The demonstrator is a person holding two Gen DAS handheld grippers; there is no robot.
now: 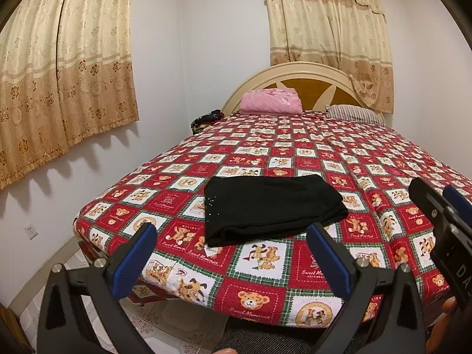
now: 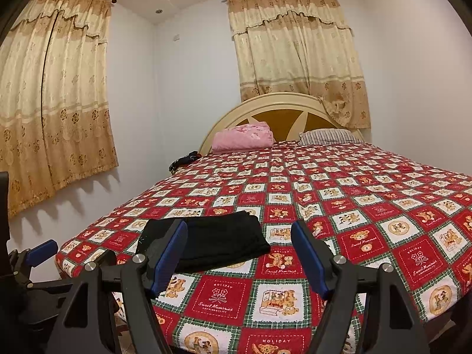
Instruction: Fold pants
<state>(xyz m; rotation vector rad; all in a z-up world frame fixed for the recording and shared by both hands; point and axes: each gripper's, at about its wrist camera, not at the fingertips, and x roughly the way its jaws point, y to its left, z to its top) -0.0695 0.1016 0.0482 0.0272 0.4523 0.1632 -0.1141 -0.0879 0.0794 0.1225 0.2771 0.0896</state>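
the bed [image 1: 339,159] carries the pants [image 1: 271,206], a black, already folded bundle lying flat near the foot edge, well apart from the pillows. the fabric looks soft, light and limp, so layers will likely slide; pinch all layers at a folded corner or edge. left gripper [image 1: 233,253] and right gripper [image 2: 239,253] hover spread wide and empty, short of the pants.

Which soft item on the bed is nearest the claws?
The black pants, folded near the foot edge; the pink blanket and striped pillow sit by the headboard.
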